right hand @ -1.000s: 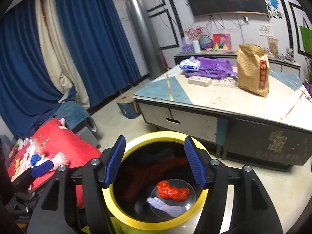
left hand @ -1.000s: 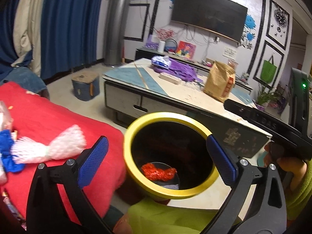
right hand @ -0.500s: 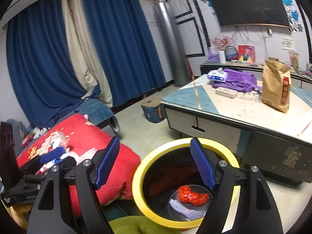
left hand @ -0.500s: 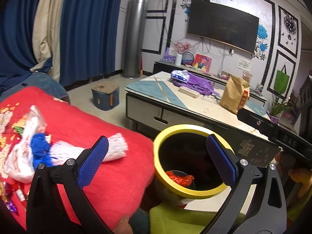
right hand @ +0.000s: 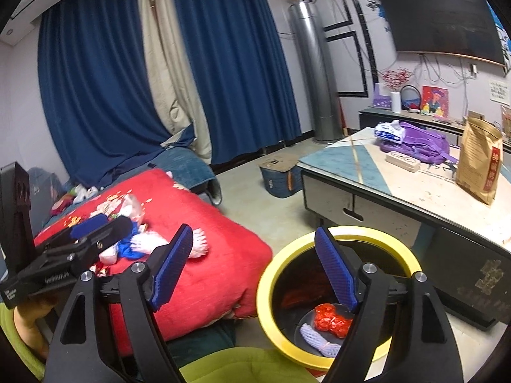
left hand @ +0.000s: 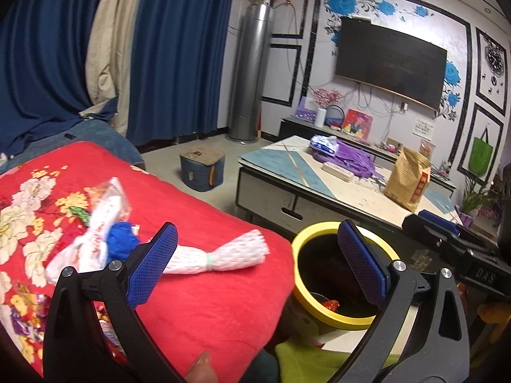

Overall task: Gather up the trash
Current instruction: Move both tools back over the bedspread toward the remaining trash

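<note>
On the red blanket [left hand: 204,290] lie a white foam net [left hand: 223,253], a blue wad [left hand: 121,239] and a white plastic bag [left hand: 102,210]. Small wrappers [left hand: 22,316] lie at its near left. My left gripper [left hand: 257,261] hovers open over the blanket's edge, holding nothing. The yellow-rimmed bin [right hand: 263,290] stands beside the blanket with a red wrapper [right hand: 329,317] and a foam net [right hand: 319,340] inside. My right gripper [right hand: 254,268] hangs above the bin's left rim. Its jaws are opening and nothing is between them.
A low table [right hand: 415,191] behind the bin carries a brown paper bag [right hand: 479,162] and a purple backpack [right hand: 418,143]. A blue box [left hand: 201,170] sits on the floor. Blue curtains [right hand: 95,79] hang at the left. Green clothing [right hand: 239,364] fills the near bottom.
Both views have swung left from the bin toward the red blanket, bringing the trash on it into sight. The right jaws have spread wider.
</note>
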`<act>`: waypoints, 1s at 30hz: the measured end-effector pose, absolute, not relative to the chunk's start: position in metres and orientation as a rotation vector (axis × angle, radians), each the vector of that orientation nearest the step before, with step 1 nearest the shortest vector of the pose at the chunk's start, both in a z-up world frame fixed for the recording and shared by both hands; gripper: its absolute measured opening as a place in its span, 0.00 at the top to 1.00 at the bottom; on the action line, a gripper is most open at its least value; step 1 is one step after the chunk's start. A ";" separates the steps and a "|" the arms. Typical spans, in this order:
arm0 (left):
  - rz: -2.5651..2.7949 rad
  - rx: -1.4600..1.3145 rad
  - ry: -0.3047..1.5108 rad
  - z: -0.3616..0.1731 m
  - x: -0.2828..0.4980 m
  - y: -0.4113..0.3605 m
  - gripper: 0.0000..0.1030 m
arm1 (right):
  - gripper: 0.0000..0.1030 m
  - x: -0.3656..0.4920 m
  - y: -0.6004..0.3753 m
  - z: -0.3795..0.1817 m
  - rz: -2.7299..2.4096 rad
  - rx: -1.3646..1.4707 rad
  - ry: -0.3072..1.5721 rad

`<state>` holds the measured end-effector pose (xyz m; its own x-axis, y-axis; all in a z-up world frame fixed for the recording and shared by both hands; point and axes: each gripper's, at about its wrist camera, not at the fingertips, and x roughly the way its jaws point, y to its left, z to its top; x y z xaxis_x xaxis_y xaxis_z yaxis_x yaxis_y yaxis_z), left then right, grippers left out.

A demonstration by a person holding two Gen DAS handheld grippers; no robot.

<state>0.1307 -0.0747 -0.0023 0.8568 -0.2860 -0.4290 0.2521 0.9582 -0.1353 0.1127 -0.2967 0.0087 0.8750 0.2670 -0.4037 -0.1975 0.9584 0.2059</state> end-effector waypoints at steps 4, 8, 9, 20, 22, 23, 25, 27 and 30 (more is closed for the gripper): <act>-0.253 -0.091 0.453 0.000 0.128 -0.061 0.11 | 0.26 0.113 -0.283 0.011 0.271 0.140 0.444; -0.222 -0.103 0.442 0.003 0.125 -0.047 0.11 | 0.26 0.114 -0.268 0.013 0.301 0.117 0.447; -0.216 -0.105 0.439 0.004 0.124 -0.044 0.11 | 0.25 0.114 -0.265 0.013 0.308 0.112 0.447; -0.141 -0.128 0.429 0.006 0.118 -0.012 0.11 | 0.24 0.120 -0.213 0.015 0.412 0.058 0.458; -0.124 -0.133 0.433 0.004 0.117 -0.005 0.11 | 0.24 0.122 -0.205 0.016 0.424 0.053 0.456; -0.112 -0.136 0.440 0.003 0.117 0.000 0.11 | 0.24 0.123 -0.202 0.016 0.426 0.052 0.455; -0.095 -0.142 0.451 0.001 0.118 0.007 0.11 | 0.23 0.130 -0.196 0.014 0.428 0.049 0.459; -0.078 -0.152 0.462 -0.002 0.118 0.015 0.11 | 0.23 0.138 -0.192 0.012 0.422 0.053 0.472; -0.044 -0.172 0.484 -0.007 0.119 0.029 0.11 | 0.23 0.149 -0.184 0.006 0.414 0.049 0.497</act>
<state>0.1186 0.0291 -0.0067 0.8845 -0.0831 -0.4592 0.0016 0.9846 -0.1750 0.1494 -0.1841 0.0058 0.7983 0.3973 -0.4527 -0.3737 0.9161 0.1451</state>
